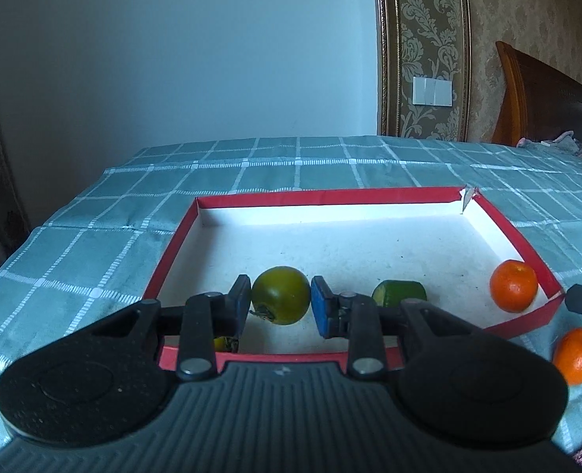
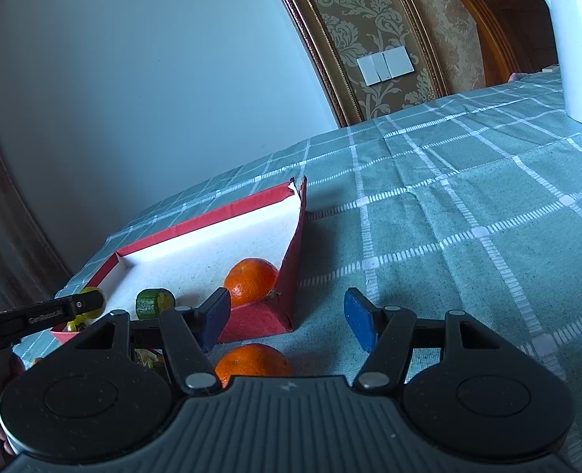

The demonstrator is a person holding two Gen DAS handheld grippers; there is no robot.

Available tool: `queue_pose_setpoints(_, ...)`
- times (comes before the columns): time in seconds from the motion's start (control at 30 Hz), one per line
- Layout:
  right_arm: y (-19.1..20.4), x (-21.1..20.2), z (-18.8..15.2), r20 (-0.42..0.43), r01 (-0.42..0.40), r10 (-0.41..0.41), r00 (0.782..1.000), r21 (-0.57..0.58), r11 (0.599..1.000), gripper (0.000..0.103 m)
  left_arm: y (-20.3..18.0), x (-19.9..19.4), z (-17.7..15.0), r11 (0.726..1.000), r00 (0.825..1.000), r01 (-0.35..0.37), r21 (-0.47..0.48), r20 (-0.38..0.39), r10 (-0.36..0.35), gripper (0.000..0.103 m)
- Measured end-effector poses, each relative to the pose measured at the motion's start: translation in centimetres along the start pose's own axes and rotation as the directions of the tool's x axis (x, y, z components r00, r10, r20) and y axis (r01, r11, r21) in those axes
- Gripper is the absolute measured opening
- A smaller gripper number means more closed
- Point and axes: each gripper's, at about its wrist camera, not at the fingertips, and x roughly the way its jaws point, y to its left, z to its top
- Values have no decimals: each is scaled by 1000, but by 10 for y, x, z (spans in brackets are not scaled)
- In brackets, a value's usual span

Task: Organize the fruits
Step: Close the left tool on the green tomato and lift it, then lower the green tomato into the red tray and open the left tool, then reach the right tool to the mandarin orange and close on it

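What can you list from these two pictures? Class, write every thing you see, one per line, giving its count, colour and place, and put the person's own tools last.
Tray: one, red rim, white inside, on the tablecloth.
Green fruit: one, dark green, between the left gripper's pads, over the tray.
Cut green piece: one, green, on the tray floor.
Oranges: two, orange; one in the tray's near right corner, one on the cloth outside it.
Tablecloth: one, teal with white checks, covering the table.
Kettle: one, white, far right on the cloth.
Wall switch: one, white, on the patterned wall.
Left gripper: one, black with blue pads, closed on the green fruit.
Right gripper: one, black with blue pads, open, empty.
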Motion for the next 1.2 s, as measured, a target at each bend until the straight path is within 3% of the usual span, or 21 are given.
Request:
queue_pose_setpoints(0.5, -3, 1, 0, -4, -3, 3, 1000, 14, 1000, 63, 7, 10, -5, 999, 999, -15, -30, -42, 14, 30)
queue_pose_setpoints(0.57, -3, 1, 0, -4, -1, 1, 1000, 16, 1000, 63, 9, 6, -5, 999, 999, -13, -30, -35, 12, 36)
queue_pose_setpoints(0.67, -4, 1, 0, -2, 2, -2, 1000, 20, 1000, 63, 11, -7, -6, 999, 1000, -19, -26, -6, 18, 54)
queue_pose_setpoints(0.73, -4, 0, 0, -1, 4, -4, 1000, 21, 1000, 63, 13, -18, -9, 999, 999, -27, -18, 24, 28, 76)
queue_pose_setpoints(0.93, -5, -1, 0, 5, 7, -8, 1000, 24, 1000, 63, 25, -63, -33, 1000, 988, 3, 26, 152, -7, 97)
queue_pose_setpoints(1.0, -5, -1, 0, 6, 8, -8, 1000, 23, 1000, 63, 31, -72, -42, 1000, 985, 8, 18, 172, -11, 99)
queue_pose_setpoints(1.2, -5, -3, 0, 21, 4, -4, 1000, 18, 1000, 63, 49, -68, -54, 996, 990, 7, -84, 140, 5, 99)
